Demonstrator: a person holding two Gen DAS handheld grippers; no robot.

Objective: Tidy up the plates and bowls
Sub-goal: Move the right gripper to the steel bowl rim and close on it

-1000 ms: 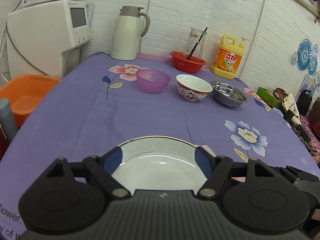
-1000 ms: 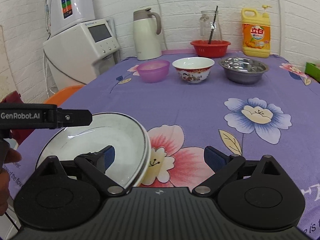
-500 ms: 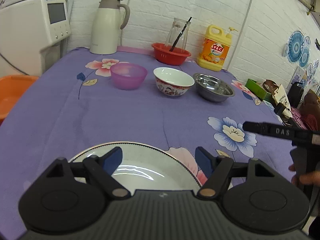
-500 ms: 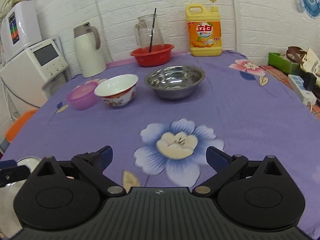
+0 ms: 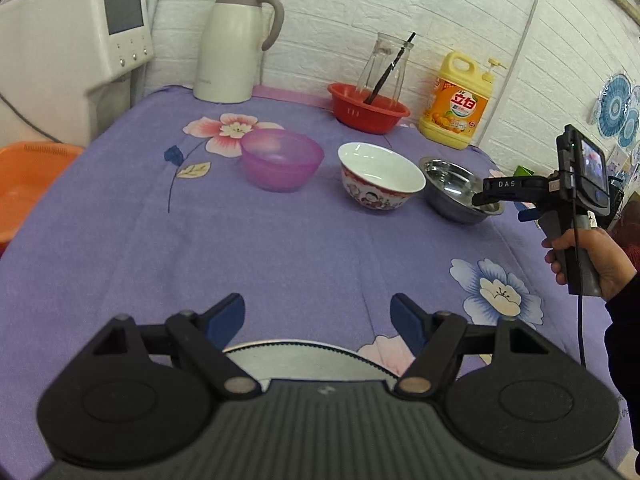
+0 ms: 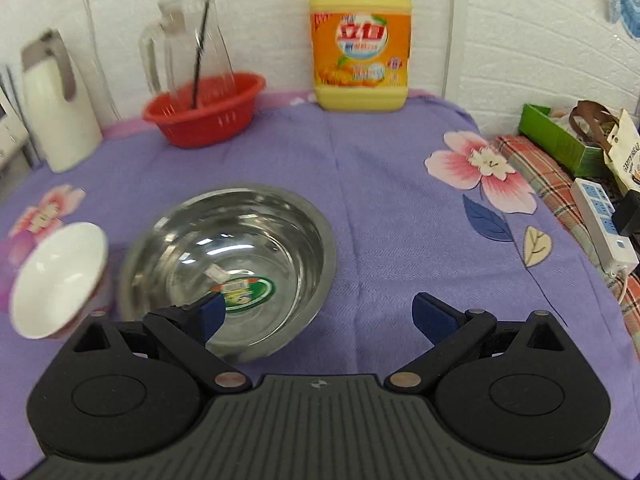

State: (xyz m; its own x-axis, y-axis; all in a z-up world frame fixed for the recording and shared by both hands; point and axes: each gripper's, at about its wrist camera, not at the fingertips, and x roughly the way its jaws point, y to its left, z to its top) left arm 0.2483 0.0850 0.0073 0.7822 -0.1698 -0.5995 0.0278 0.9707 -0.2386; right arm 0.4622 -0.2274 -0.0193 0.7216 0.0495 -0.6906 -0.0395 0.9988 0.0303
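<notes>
Plate (image 5: 304,356) lies on the purple cloth (image 5: 120,248) just under the left gripper (image 5: 318,314), whose jaws stand wide and empty above its far rim. Beyond the plate three bowls sit in a row: pink bowl (image 5: 282,164), china bowl (image 5: 380,180) beside it, steel bowl (image 6: 228,264) last. Right gripper (image 6: 316,316) hangs over the steel bowl's near rim, jaws wide, holding nothing; behind the steel bowl stand a red basket (image 6: 204,110) and a yellow bottle (image 6: 360,36).
</notes>
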